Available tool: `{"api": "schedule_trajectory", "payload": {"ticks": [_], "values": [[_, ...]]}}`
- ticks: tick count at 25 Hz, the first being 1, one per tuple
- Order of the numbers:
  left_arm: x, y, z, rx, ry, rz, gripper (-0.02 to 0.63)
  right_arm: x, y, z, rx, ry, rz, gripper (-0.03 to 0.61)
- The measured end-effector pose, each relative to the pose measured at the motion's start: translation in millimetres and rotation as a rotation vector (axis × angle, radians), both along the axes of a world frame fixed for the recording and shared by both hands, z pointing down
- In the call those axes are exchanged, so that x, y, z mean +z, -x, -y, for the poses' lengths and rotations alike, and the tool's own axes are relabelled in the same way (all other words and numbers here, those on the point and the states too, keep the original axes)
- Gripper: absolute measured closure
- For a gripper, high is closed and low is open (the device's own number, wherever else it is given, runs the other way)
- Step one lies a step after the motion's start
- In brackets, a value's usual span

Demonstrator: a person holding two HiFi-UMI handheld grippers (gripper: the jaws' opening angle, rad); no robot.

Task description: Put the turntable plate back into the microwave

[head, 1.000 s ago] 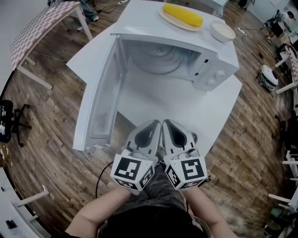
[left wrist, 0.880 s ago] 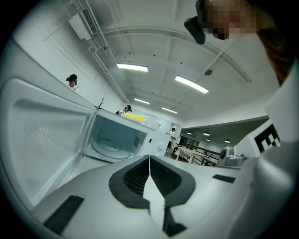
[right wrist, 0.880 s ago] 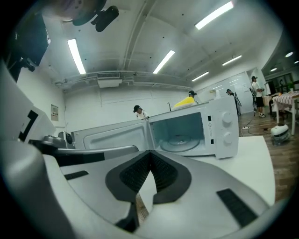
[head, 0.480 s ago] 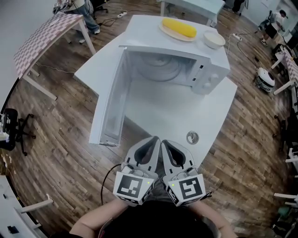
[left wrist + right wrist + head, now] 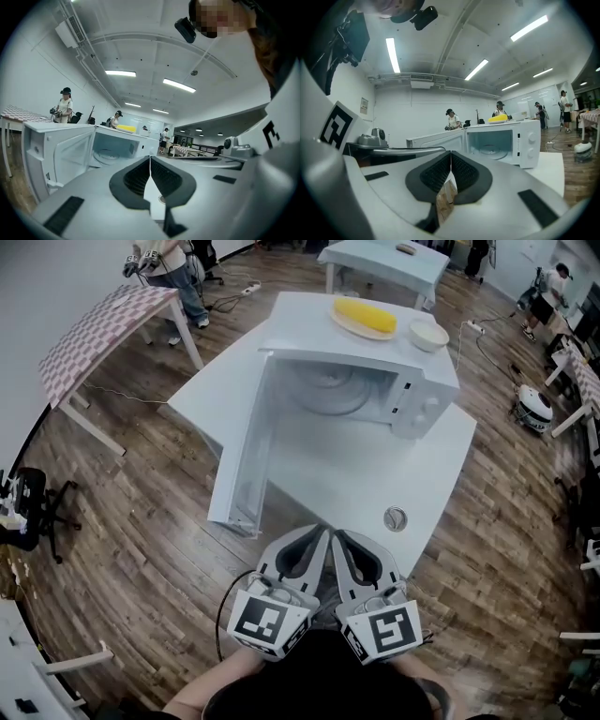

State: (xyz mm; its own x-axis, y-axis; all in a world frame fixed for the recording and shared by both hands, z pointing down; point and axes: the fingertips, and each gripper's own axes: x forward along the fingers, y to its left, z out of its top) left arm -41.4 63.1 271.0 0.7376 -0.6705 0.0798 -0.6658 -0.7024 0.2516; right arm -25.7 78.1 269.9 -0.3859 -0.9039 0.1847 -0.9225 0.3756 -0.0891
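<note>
The white microwave stands on the white table with its door swung wide open to the left. The glass turntable plate lies flat inside the cavity, also seen as the plate and the plate in the gripper views. My left gripper and right gripper are side by side close to my body, just short of the table's near edge. Both are shut with nothing between the jaws, as the left gripper and right gripper show.
On top of the microwave sit a yellow item on a plate and a white bowl. A small round metal object lies near the table's front corner. A checked table and a person stand at far left; a black chair is by the wall.
I have backed away from the table: the microwave and table now sit farther off, and both shut grippers have come off the table's edge toward my body.
</note>
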Motion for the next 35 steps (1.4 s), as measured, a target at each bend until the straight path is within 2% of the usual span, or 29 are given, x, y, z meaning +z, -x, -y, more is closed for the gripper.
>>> {"api": "schedule_trajectory", "payload": {"ticks": [8,20,35], "values": [[-5.5,-2.6,-0.2,0.006,-0.006,-0.019,0.596,-1.6,-4.7,-4.3,0.019,-0.004,0.008,0.557],[7.4,-12.2,1.7,0.005,0.034,-0.020,0.595,7.8,-23.5,-5.7,0.058,0.038,0.019,0.558],[20.8,-21.3,9.8,-0.002,0.103,-0.030,0.595,19.3,-32.6,-2.5,0.048,0.090,0.009,0.557]]}}
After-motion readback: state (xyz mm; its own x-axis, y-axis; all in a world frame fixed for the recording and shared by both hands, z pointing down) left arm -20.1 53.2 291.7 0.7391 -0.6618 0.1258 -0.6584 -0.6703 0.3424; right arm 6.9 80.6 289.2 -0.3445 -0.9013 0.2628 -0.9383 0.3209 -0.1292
